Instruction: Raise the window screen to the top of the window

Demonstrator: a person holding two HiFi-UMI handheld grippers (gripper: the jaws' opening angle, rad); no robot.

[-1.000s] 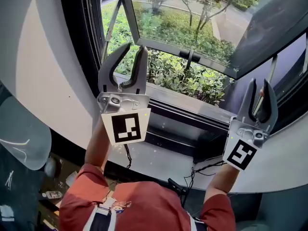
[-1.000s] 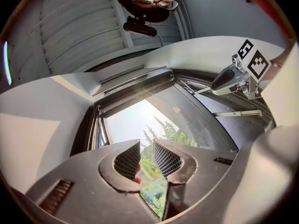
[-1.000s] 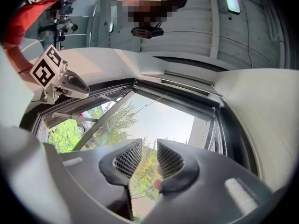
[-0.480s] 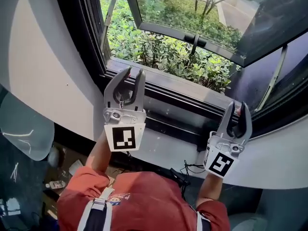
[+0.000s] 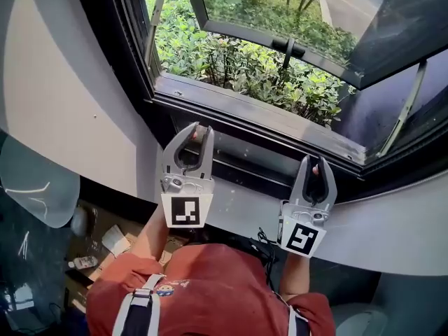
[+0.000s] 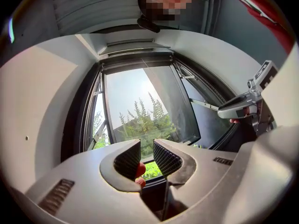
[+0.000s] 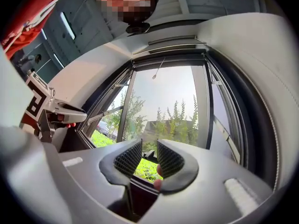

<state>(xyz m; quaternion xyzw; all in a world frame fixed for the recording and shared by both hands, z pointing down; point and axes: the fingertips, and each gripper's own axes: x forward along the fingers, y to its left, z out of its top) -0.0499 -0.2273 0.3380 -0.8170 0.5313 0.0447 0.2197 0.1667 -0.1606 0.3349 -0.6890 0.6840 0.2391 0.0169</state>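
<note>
The window [image 5: 245,61] stands open, its glass sash [image 5: 280,5] tilted outward over green bushes. In both gripper views the opening looks bare down to the sill. A dark bar, which may be the screen's rail, sits across the top of the frame [image 6: 138,62] [image 7: 173,50]. My left gripper [image 5: 194,133] is low in front of the dark bottom frame, open with nothing between its pads [image 6: 127,157]. My right gripper [image 5: 315,166] hangs beside it to the right, also open and empty. Both point slightly upward at the window, touching nothing.
A white ledge [image 5: 231,208] runs below the window, with black cables [image 5: 264,242] lying on it. Curved white walls [image 5: 63,103] flank the opening. A stay arm [image 5: 409,103] props the sash at the right. Boxes and clutter sit on the floor at lower left [image 5: 105,247].
Both grippers have dropped from in front of the window opening down to the level of the bottom frame and ledge. Their jaws look the same, open and empty.
</note>
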